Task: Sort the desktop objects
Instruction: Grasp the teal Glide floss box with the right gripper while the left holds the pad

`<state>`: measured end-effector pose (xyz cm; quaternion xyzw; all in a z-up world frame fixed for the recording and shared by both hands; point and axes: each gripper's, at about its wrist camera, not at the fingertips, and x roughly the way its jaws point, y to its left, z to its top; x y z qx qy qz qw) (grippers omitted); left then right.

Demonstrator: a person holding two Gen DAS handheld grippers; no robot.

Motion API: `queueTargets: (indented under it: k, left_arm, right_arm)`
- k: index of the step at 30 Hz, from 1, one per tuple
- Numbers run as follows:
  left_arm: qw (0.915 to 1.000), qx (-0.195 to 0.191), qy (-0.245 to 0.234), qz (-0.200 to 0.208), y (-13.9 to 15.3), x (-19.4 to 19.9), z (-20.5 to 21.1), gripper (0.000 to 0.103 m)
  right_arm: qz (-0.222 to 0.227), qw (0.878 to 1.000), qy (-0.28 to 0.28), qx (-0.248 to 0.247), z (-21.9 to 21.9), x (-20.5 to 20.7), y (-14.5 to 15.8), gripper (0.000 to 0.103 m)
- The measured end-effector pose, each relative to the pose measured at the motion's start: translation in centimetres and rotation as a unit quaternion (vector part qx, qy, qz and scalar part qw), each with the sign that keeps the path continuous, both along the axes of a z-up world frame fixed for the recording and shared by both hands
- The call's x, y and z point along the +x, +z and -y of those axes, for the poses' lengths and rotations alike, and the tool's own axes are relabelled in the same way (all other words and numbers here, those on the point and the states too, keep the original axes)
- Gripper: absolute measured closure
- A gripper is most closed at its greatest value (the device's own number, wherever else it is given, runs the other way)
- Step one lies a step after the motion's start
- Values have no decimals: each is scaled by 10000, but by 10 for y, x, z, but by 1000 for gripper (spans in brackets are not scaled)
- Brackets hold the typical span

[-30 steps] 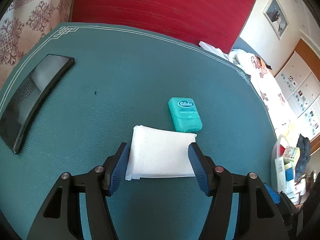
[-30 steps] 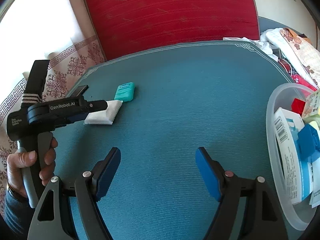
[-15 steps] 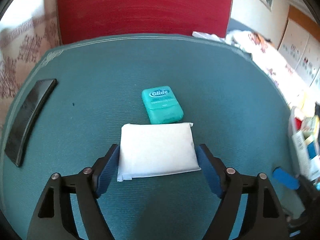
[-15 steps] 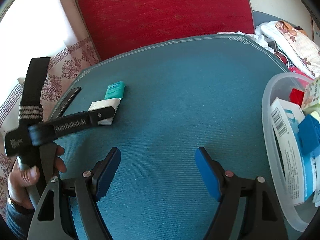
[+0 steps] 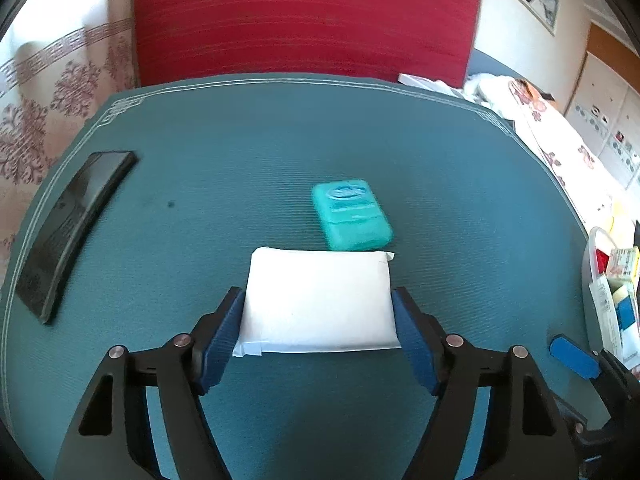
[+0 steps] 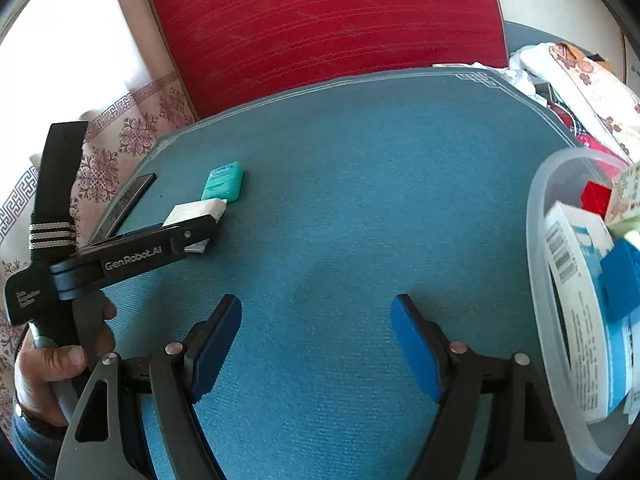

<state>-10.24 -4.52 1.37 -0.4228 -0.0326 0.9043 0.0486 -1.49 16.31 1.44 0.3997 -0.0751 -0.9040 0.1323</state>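
A white tissue pack (image 5: 318,300) lies flat on the teal mat (image 5: 240,168). My left gripper (image 5: 318,320) is open with a blue pad on each side of the pack, close to or just touching its edges. A teal floss box (image 5: 352,214) lies just beyond the pack. In the right wrist view the left gripper (image 6: 192,232) sits over the white pack (image 6: 196,210), with the floss box (image 6: 223,182) behind it. My right gripper (image 6: 316,340) is open and empty above bare mat.
A black phone (image 5: 72,232) lies at the mat's left edge. A clear plastic tub (image 6: 560,320) holding boxes and blue and red items stands at the right. A red chair back (image 5: 304,16) rises behind the table. Cloth clutter lies at the far right.
My left gripper has turned and moved forward, so the white pack now sits squarely between its pads. The right gripper has barely moved.
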Motion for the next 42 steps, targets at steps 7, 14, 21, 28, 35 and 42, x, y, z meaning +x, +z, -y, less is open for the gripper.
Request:
queueTargets:
  k: [7, 14, 21, 28, 35, 42]
  left_arm:
    - [9980, -29, 563, -302, 15, 4, 29, 27]
    - [9942, -133, 965, -448, 23, 4, 49, 27]
    - [9927, -51, 1119, -438, 22, 7, 60, 27]
    - [9910, -48, 1262, -442, 19, 7, 69, 27]
    - [9888, 41, 1428, -420, 19, 7, 78, 27]
    - [9877, 110, 1506, -405, 18, 7, 83, 27]
  right_arm:
    - [-93, 9996, 131, 239, 23, -22, 6, 23]
    - [-158, 9984, 301, 455, 56, -47, 4, 23]
    - [-178, 9973, 471, 541, 82, -67, 1, 23]
    - [-184, 9956, 658, 639, 103, -78, -1, 23]
    - [-188, 9949, 657, 737, 114, -98, -1, 23]
    - [-172, 9933, 612, 966, 123, -110, -2, 23]
